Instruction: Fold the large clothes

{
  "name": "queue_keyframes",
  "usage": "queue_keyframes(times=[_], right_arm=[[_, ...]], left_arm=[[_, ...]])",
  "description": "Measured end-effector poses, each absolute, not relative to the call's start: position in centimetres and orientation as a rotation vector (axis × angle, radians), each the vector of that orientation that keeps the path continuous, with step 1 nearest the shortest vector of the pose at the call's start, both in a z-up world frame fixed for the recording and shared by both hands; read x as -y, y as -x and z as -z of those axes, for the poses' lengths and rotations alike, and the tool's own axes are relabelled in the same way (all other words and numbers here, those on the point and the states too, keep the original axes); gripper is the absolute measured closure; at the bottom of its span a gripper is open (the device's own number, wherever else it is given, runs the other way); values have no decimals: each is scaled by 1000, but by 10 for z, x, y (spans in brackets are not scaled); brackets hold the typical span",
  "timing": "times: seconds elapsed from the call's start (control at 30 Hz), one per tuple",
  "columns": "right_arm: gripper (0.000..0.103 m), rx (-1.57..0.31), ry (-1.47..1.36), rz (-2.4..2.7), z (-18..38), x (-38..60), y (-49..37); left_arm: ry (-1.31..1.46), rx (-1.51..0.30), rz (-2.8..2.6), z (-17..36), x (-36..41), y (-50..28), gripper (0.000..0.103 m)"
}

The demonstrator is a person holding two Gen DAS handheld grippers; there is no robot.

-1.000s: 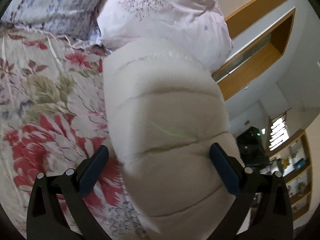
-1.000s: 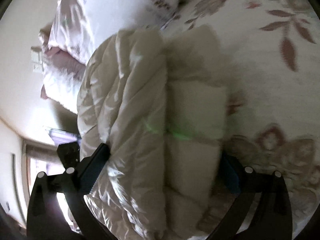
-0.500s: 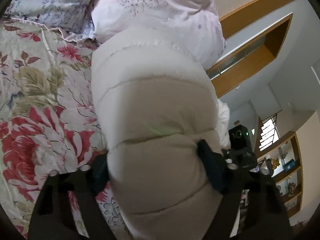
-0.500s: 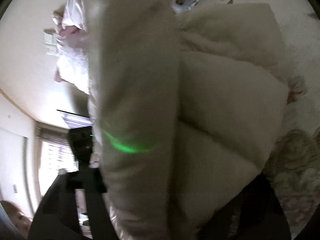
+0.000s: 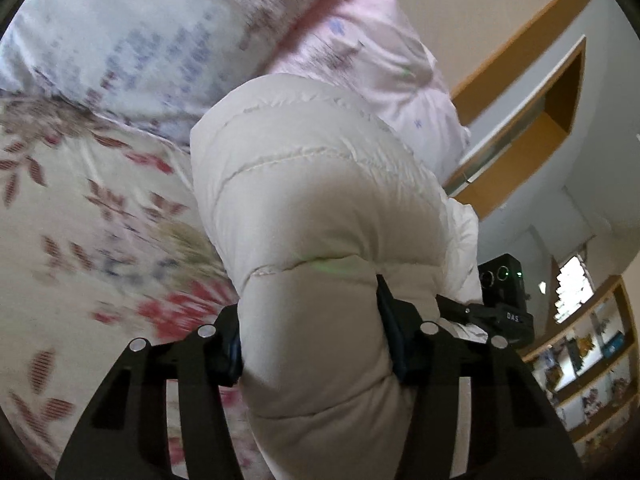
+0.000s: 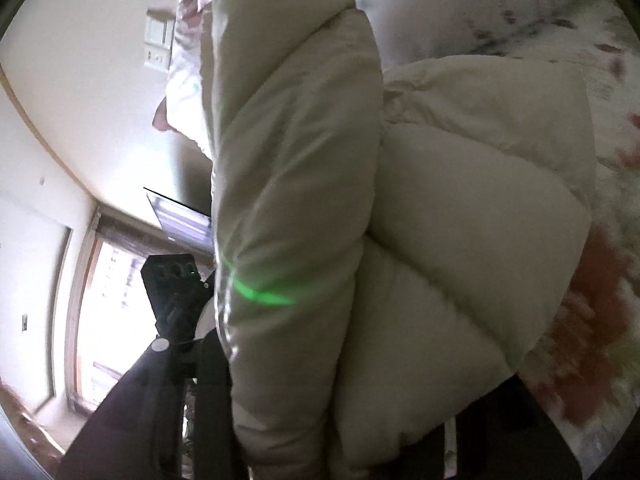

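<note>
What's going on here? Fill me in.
A person with a handheld gripper in each hand is folding a puffy cream quilted jacket on a bed with a floral bedspread. The left gripper is clamped on a padded section of the jacket. The right gripper has thick folds of it bunched between its fingers, though the fingertips are hidden. Two pillows lie beyond the jacket.

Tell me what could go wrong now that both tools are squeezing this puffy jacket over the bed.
The left tool pinches thick, slick padding of the cream puffer jacket, so it may slip out. In the right wrist view the jacket hides the right tool's pads, so that hold can't be checked. The bulky fold may spring open.
</note>
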State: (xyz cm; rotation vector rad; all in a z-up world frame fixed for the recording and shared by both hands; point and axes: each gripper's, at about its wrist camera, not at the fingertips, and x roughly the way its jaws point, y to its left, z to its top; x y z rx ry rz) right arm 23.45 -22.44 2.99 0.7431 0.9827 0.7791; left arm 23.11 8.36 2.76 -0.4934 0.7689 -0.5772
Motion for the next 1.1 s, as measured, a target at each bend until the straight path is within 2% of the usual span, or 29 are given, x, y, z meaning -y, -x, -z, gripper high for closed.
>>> queue_keyframes(times=[0.23, 0.47, 0.53, 0.6, 0.63, 0.7, 0.83, 0.97, 1.07, 1.1], right_arm=[[66, -997, -661, -734, -22, 184, -260], [60, -1032, -688, -651, -11, 177, -273], [52, -1054, -705, -631, -4, 172, -279], [37, -1077, -696, -607, 0, 171, -282], [33, -1083, -672, -581, -3, 171, -279], [19, -1063, -615, -526, -16, 172, -274], [19, -904, -526, -363, -61, 200, -253], [20, -770, -552, -292, -90, 218, -256], [28, -796, -529, -340, -86, 208, -259], [37, -809, -512, -346, -85, 205, -262]], left_arm=[[498, -797, 479, -9, -113, -245, 48], [439, -808, 392, 3, -112, -256, 45], [422, -820, 365, 4, -112, -256, 44], [403, -822, 350, 2, -112, -255, 42], [384, -819, 340, -3, -109, -254, 41], [342, -792, 321, -13, -108, -244, 40], [234, -693, 264, -41, -109, -215, 40], [167, -635, 267, -55, -101, -190, 38], [88, -624, 282, -56, -80, -174, 38], [61, -624, 289, -55, -71, -171, 38]])
